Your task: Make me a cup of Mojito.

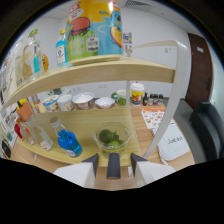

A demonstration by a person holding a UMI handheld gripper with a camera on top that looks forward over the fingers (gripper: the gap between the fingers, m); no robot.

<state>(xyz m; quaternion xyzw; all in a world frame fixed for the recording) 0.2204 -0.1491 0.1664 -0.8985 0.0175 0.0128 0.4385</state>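
Two open jaws (spread) point(113, 161), lime bowl point(113, 136) just ahead

Your gripper point(113, 162) hangs with its two fingers spread apart and nothing between them. Just ahead of the fingers, on the wooden counter point(85, 125), stands a clear glass bowl point(113, 136) with limes point(106, 136) in it. Beside the bowl, to the left, lies a blue bottle point(69, 141). Beyond them you see a row of small bowls point(83, 101) against the back wall. Above, a wooden shelf point(95, 73) carries a large colourful carton point(95, 31) and several bottles point(34, 59). To the right a white bag point(174, 142) rests on the counter.
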